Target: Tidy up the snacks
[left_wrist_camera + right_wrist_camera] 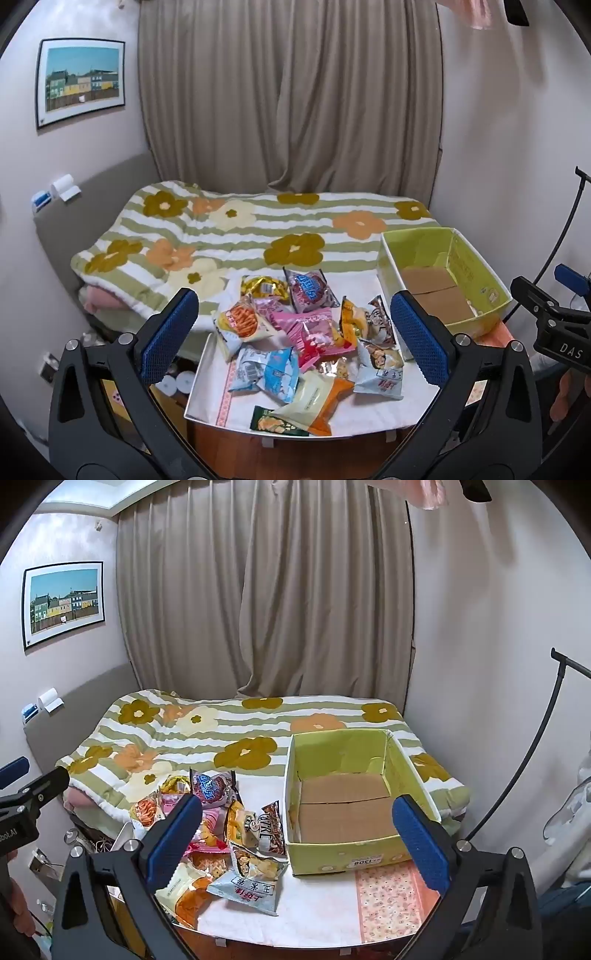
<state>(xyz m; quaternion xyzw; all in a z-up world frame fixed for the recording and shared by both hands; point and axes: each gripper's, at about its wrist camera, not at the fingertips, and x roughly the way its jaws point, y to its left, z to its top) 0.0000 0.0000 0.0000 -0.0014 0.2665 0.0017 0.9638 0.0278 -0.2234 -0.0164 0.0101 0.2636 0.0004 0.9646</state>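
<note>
Both the left tongs [293, 334] and right tongs [297, 836] are spread wide with nothing in them, hovering over the counter [321, 904]. Snack packets [295, 339] sit in an overlapping heap left of the empty green box [332, 853]. Big risk imo: slippery wrappers, so grabbing one could drag neighbours off the near edge.

Bed [258, 229] took up most of the room, covered in a green-and-white striped blanket [207, 734] with big flower patches. Right behind the bed hung beige curtains [288, 96], closed. On the wall left of the bed was a framed picture [79, 83] of colourful houses. Below that, on the ledge along the bed's left side, sat a small white roll [62, 184] and something blue [40, 201], couldn't tell what. A thin black stand [517, 775] curved up right of the bed.
</note>
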